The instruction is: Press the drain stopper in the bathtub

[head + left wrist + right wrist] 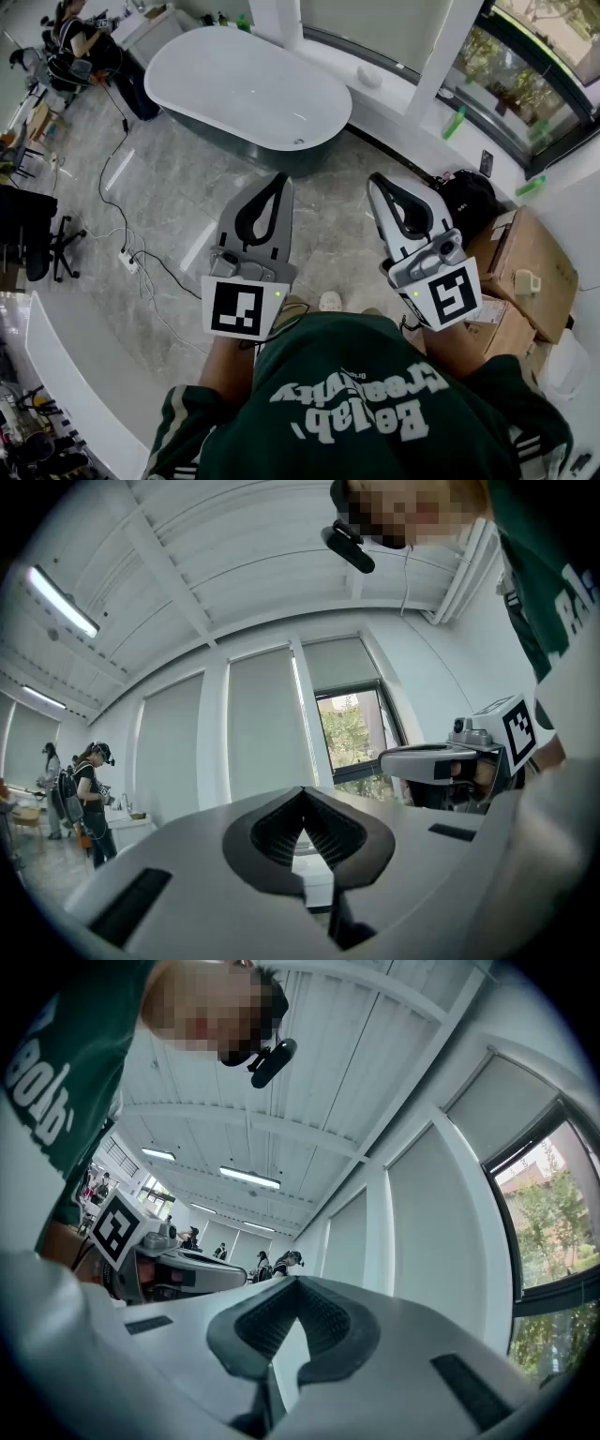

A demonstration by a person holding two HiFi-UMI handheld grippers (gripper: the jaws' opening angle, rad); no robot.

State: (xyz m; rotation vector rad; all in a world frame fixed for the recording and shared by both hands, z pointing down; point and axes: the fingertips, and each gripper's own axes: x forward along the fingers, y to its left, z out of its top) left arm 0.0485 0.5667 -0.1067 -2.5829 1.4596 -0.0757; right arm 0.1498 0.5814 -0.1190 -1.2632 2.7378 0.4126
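Observation:
A white oval bathtub point(246, 89) stands on the marble floor at the top of the head view. A small dark spot low in its basin looks like the drain stopper point(298, 141). Both grippers are held close to my chest, well short of the tub and pointing towards it. My left gripper point(280, 177) is shut with nothing in it, and so is my right gripper point(375, 178). In the left gripper view the closed tips point(302, 790) aim up at window blinds, with the right gripper point(450, 759) beside them. The right gripper view shows its shut tips point(295, 1282) and the left gripper point(178, 1274).
Black cables and a power strip point(128, 261) lie on the floor to the left. A black bag point(469, 202) and cardboard boxes point(530, 262) sit at the right. Green bottles point(454, 123) stand on the window ledge. An office chair point(37, 234) and people point(75, 42) are at the far left.

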